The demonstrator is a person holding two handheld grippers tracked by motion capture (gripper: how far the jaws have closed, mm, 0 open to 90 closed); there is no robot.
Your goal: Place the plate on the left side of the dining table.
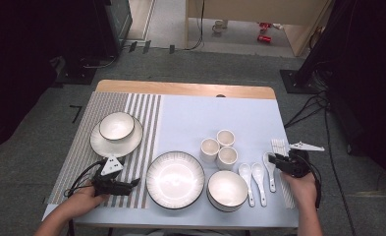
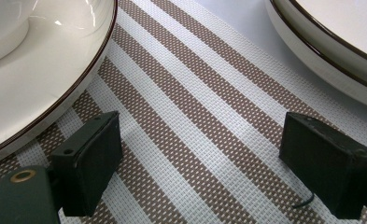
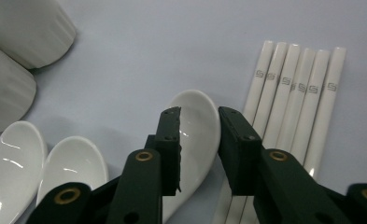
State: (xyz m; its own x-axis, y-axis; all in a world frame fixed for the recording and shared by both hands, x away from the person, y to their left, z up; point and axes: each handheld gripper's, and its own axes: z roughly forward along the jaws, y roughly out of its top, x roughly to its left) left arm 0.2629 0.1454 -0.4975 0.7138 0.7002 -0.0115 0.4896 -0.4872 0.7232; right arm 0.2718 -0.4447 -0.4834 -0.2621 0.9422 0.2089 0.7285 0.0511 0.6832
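At right of the surface (image 1: pixel 190 118), beside the chopsticks (image 3: pixel 293 93), my right hand-held gripper (image 3: pixel 200 116) straddles one spoon (image 3: pixel 197 135), jaws part-spread; I should centre before pinching; left hand-held gripper (image 2: pixel 200 140) spread, empty.

A red can (image 1: pixel 264 39) lies on the floor beyond the table, near a white mug (image 1: pixel 218 26) (both small and far off). Black cables (image 1: pixel 306 105) trail across the grey carpet (image 1: pixel 28 162) at the right.
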